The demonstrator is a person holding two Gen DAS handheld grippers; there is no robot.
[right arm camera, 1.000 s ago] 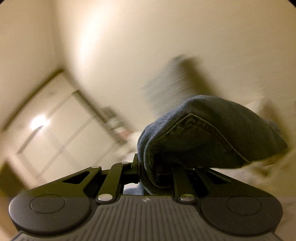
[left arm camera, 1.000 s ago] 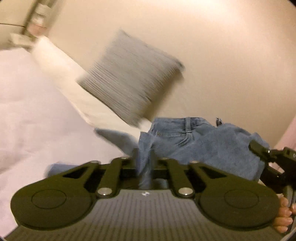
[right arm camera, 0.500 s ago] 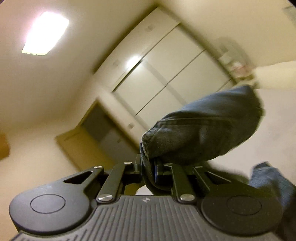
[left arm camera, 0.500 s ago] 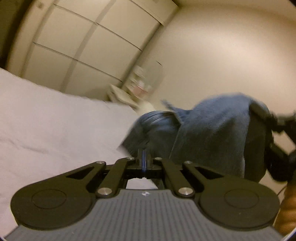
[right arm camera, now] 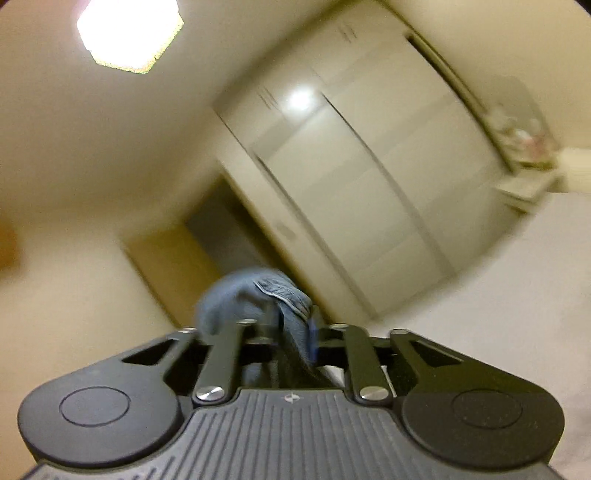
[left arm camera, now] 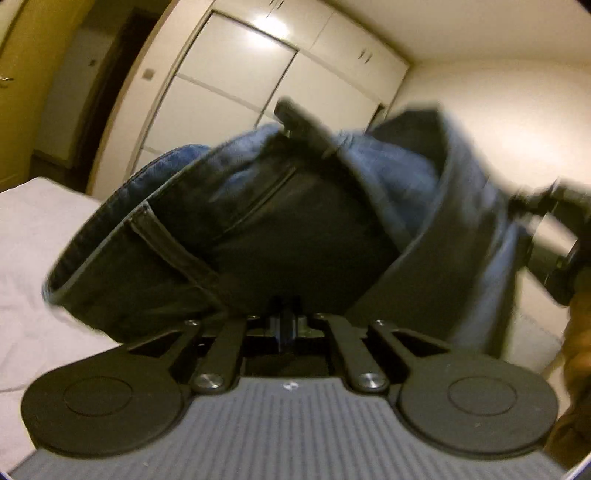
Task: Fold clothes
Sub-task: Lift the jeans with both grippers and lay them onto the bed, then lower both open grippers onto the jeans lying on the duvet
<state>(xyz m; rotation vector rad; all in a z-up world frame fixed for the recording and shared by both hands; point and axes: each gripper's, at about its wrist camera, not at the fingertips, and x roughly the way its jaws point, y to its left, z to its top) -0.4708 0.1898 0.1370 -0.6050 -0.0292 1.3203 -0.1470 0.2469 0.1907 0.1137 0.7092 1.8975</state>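
Note:
Blue denim jeans (left arm camera: 280, 225) hang in the air and fill the middle of the left wrist view, waistband toward the left, dark in shadow. My left gripper (left arm camera: 286, 325) is shut on the jeans' lower edge, its fingers mostly hidden under the cloth. The other gripper (left arm camera: 554, 221) shows at the right edge of that view, blurred, at the jeans' far side. In the right wrist view my right gripper (right arm camera: 291, 343) is shut on a bunched fold of the jeans (right arm camera: 258, 299), which sticks up between its fingers.
A bed with a white sheet (left arm camera: 33, 236) lies below and to the left; the same sheet (right arm camera: 517, 295) fills the right of the right wrist view. White wardrobe doors (left arm camera: 240, 81) stand behind. A ceiling light (right arm camera: 125, 29) glows overhead. A hand (left arm camera: 576, 354) shows at the right edge.
Both grippers have swung upward and turned with the jeans held between them. The pillow and wall have left view; the wardrobe and ceiling now show. The jeans have come closer to the left camera.

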